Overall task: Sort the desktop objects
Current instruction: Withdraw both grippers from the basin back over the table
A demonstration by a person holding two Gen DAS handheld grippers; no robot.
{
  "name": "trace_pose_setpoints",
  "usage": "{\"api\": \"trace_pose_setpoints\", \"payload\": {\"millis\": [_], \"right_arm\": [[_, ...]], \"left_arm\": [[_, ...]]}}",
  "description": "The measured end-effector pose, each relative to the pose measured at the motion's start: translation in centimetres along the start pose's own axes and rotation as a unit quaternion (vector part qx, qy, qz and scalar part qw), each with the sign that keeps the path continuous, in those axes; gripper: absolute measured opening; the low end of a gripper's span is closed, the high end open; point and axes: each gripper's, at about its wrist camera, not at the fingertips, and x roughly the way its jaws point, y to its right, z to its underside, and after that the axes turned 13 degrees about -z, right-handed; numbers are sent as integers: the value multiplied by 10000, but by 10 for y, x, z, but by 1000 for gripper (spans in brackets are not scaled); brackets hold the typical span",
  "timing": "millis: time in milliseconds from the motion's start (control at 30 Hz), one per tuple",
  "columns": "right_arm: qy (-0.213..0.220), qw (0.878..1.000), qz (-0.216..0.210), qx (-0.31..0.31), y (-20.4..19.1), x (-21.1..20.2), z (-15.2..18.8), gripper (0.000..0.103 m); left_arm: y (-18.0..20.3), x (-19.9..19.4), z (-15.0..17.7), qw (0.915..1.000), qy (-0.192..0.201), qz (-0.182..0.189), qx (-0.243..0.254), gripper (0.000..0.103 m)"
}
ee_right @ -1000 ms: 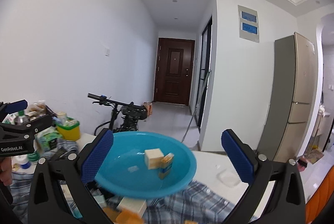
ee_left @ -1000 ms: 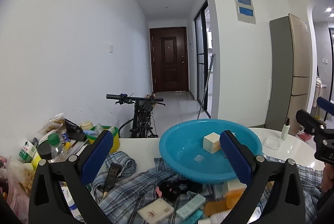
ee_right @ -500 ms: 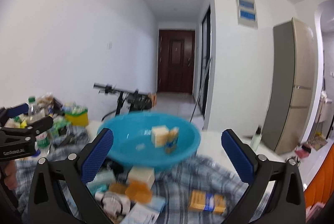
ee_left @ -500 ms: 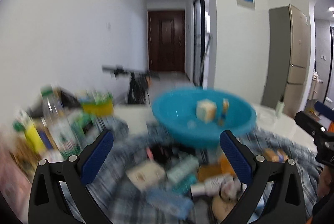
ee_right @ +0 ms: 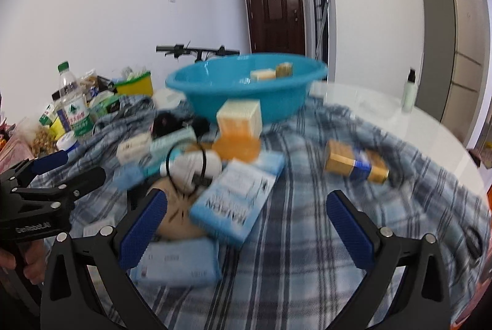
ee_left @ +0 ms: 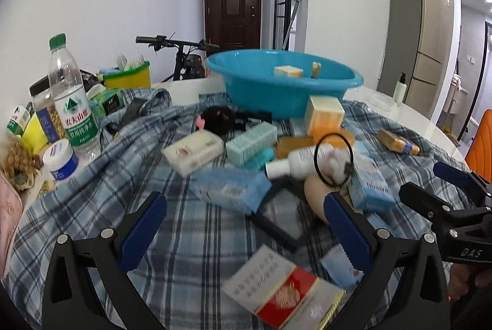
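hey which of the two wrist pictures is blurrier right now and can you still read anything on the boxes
Right wrist view: blurrier, motion-smeared across the blue basin and the pale blue box, whose print is unreadable. Left wrist view: sharper; the water bottle label shows clearly, but the red and white pack near the lens is soft. Both bend straight lines, fisheye-style.

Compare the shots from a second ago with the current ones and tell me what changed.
Both cameras tipped down toward the pile: the left gripper and right gripper now hang low over the boxes on the plaid cloth, where before they faced the hallway. Nothing was gripped or released. Both stay open and empty, and the blue basin still holds its two small boxes.
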Motion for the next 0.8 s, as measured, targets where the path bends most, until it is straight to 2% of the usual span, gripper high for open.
{"api": "trace_pose_setpoints", "payload": {"millis": [367, 533, 800], "right_arm": [[-87, 9999, -36, 120, 3, 7, 6, 103], [-196, 9994, -143, 266, 4, 23, 5, 103], [-424, 9979, -82, 478, 6, 48, 8, 103]], "left_arm": [[-5, 12, 3, 9997, -185, -96, -153, 103], [-5, 13, 4, 9997, -176, -78, -145, 103], [-3, 11, 5, 9998, -155, -43, -116, 103]]}}
